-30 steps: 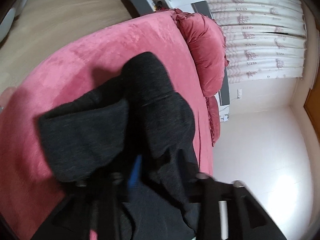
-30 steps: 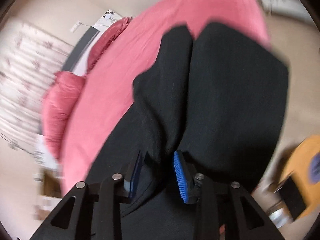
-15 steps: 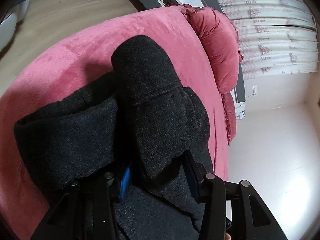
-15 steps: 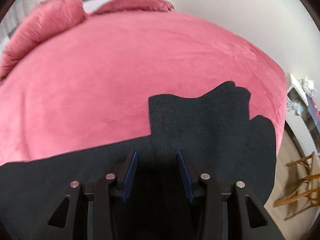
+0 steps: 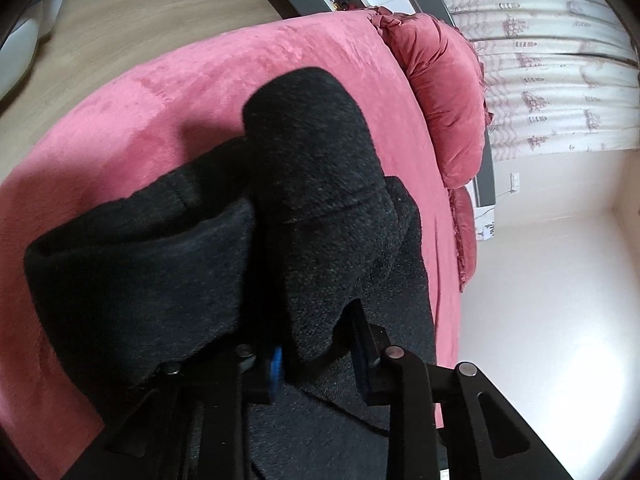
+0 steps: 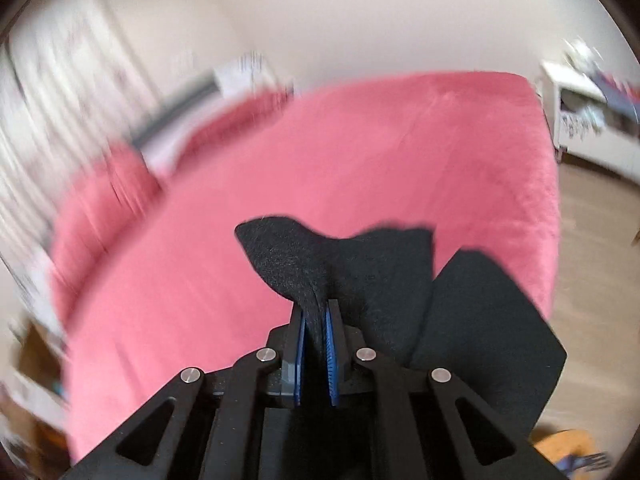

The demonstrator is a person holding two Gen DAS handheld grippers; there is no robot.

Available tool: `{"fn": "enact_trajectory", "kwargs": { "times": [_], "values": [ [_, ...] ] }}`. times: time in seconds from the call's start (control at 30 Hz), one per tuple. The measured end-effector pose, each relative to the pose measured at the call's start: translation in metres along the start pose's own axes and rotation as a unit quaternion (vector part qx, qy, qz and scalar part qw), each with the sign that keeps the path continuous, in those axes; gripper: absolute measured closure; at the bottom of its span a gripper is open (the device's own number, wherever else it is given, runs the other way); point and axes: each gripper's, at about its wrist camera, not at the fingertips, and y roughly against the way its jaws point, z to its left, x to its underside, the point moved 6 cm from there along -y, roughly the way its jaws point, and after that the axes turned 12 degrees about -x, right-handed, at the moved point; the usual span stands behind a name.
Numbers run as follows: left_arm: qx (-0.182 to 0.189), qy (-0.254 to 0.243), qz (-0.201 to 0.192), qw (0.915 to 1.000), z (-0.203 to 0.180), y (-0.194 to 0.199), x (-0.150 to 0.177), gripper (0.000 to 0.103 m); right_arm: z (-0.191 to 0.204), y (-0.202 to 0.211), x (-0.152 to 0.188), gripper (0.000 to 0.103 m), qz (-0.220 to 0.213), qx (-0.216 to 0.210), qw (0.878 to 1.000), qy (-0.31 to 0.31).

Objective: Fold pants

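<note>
Two grippers are working the black pants (image 5: 320, 208) on the pink bed (image 5: 160, 100): right gripper (image 6: 316, 344) is pinching an edge at lower centre, left gripper (image 5: 320, 356) is closing fingers (image 5: 276, 364) around a thick fold, so lifting evenly should be keeping layers aligned.

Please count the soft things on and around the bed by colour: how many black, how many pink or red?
Black: 1, the black knit pants.
Pink or red: 3, the pink plush bed cover and 2 red ruffled pillows.
Total: 4
</note>
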Motion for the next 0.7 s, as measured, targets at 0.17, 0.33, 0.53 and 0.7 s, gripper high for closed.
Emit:
{"fn": "enact_trajectory", "kwargs": {
  "times": [0.17,0.33,0.53,0.7],
  "values": [
    [0.006,0.002,-0.004,1.0000,0.004,-0.001,0.001,0.076,-0.078,0.071,0.026,0.096,-0.056,-0.022,0.991,-0.121],
    [0.005,0.009,0.004,0.9999,0.006,0.002,0.003,0.076,-0.177,0.052,0.117,0.093,-0.008,-0.038,0.949,-0.313],
    [0.027,0.017,0.008,0.9995,-0.002,0.001,0.002,0.048,-0.184,0.047,0.115,0.057,-0.070,-0.091,0.933,-0.342],
    [0.007,0.047,0.007,0.9989,-0.013,-0.003,0.000,0.070,-0.189,0.023,0.100,0.048,-0.030,-0.030,0.936,-0.350]
  ]
}}
